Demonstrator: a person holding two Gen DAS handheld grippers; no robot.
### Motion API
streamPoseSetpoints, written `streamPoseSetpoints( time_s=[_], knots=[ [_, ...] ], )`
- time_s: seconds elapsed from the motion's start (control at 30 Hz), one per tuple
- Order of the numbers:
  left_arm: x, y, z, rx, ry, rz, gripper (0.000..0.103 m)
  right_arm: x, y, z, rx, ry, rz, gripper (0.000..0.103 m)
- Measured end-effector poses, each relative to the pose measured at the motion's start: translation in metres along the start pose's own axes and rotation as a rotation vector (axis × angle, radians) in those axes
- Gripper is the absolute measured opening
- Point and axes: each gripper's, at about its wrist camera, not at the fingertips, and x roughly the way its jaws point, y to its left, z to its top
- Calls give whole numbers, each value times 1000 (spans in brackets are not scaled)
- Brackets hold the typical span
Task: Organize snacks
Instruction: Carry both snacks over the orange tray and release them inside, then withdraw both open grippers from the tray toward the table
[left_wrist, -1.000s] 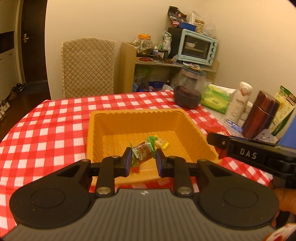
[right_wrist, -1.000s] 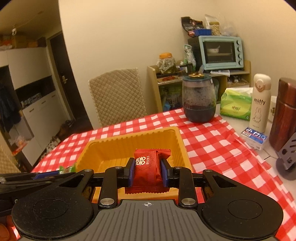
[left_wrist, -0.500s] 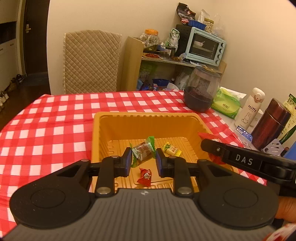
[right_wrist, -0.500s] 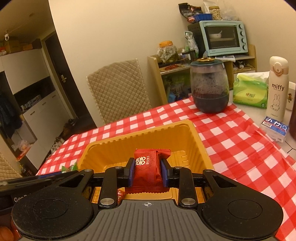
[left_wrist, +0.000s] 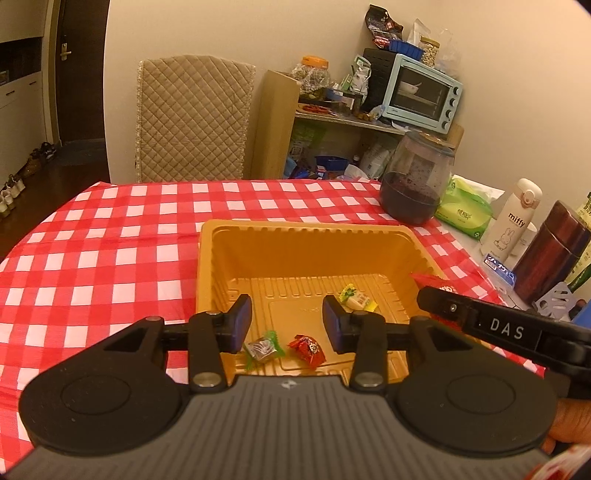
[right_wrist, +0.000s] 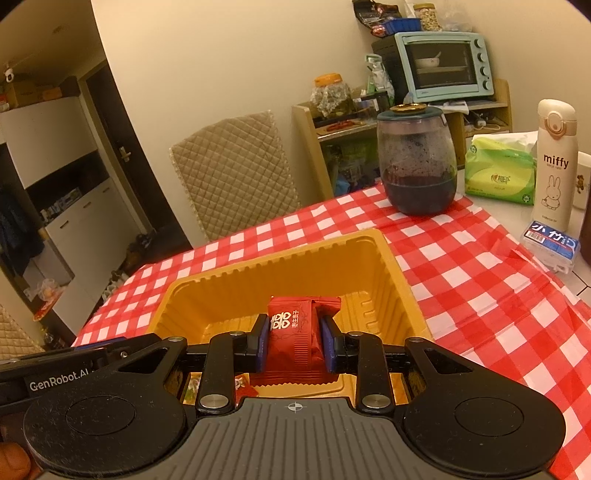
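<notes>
Right claw (right_wrist: 294, 345) clamped across red packet (right_wrist: 292, 343), frame centre: light, crinkly, slippery; hold mid-body. Left claw (left_wrist: 287, 323) apart, empty.

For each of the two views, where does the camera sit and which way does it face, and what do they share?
Left wrist: rides the left hand-held gripper, jaws open, looking across the yellow tray at three candies; the right hand-held gripper's finger crosses at right.
Right wrist: rides the right hand-held gripper, shut on a red packet, facing over the tray toward the chair; a thumb shows at lower left.
Shared: tray, checked tablecloth, dark jar, toaster oven.
</notes>
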Motion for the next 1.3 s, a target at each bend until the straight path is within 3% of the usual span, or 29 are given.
streamPoseSetpoints(
  time_s=[0.43, 0.47, 0.53, 0.57, 0.97, 1.3],
  knots=[
    [2, -3, -4, 29, 12, 27, 42, 4, 4, -3, -6, -13, 39, 31],
    [3, -3, -5, 31, 13, 29, 42, 6, 3, -3, 1, -9, 52, 35],
    [3, -3, -6, 31, 16, 31, 45, 7, 1, -4, 28, -10, 55, 67],
    [4, -3, -6, 32, 17, 32, 46, 6, -2, -4, 42, -15, 52, 69],
    [2, 0, -10, 41, 19, 38, 50, -6, -22, 2, 108, -67, -30, 69],
    [-8, -7, -20, 73, 23, 51, 57, -17, -10, -3, 1, -82, -89, 69]
  ],
)
